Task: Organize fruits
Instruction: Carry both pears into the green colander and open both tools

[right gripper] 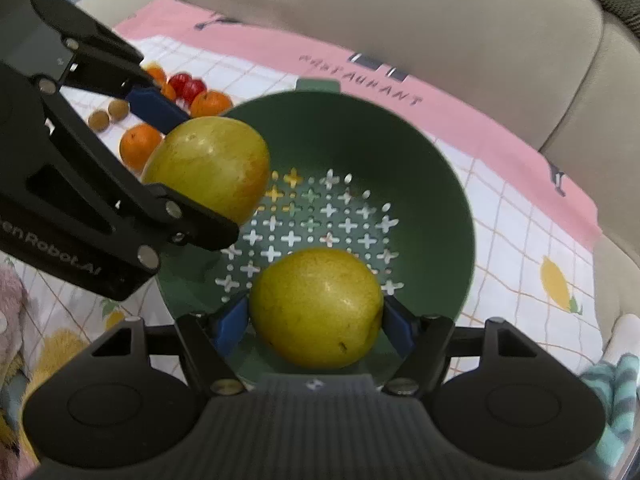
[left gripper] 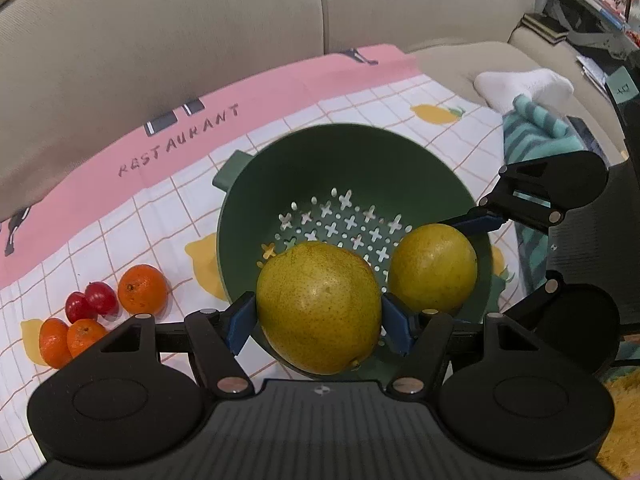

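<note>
A green colander (left gripper: 304, 160) (right gripper: 432, 184) stands on a checked cloth. My left gripper (left gripper: 318, 320) is shut on a yellow-green pear (left gripper: 318, 306) over the colander's near rim; it shows in the right wrist view (right gripper: 210, 168) at the colander's left rim. My right gripper (right gripper: 316, 322) is shut on a second pear (right gripper: 316, 308), held over the colander's near side; it shows in the left wrist view (left gripper: 434, 266) at right. Several small oranges (left gripper: 142, 288) and two red fruits (left gripper: 90, 300) lie on the cloth left of the colander.
The cloth (left gripper: 360, 92) with a pink border covers a beige sofa seat (left gripper: 160, 40). A white sock (left gripper: 520, 86) and a teal striped cloth (left gripper: 528, 136) lie to the right. Two small brown fruits (right gripper: 108, 116) lie near the oranges.
</note>
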{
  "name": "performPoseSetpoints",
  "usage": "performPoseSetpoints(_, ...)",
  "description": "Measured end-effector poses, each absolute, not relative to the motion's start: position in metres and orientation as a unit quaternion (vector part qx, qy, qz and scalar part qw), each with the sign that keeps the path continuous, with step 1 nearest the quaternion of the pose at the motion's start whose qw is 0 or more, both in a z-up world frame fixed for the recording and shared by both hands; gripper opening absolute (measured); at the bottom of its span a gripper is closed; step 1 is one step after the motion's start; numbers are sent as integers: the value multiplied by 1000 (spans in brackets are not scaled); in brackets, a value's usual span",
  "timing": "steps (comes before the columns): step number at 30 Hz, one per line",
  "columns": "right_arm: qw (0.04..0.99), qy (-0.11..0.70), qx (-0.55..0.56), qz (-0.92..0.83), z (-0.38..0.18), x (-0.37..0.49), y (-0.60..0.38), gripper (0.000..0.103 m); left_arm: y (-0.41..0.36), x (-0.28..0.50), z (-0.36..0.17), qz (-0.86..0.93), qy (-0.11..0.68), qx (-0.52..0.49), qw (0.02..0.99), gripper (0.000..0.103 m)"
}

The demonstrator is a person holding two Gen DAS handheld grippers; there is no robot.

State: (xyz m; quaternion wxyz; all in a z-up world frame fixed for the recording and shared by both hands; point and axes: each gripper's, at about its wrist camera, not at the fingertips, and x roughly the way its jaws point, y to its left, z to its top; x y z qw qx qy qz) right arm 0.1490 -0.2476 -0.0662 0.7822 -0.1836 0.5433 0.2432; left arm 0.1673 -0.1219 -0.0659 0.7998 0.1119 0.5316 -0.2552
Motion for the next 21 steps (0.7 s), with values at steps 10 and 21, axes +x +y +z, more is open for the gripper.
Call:
performPoseSetpoints(10, 755, 577, -184, 251, -85, 161, -249, 69, -135, 176, -82, -258, 550, 147, 780, 77)
performPoseSetpoints(21, 744, 587, -187, 258, -97, 166, -244, 69, -147, 178, -96, -260, 566, 191, 758, 77)
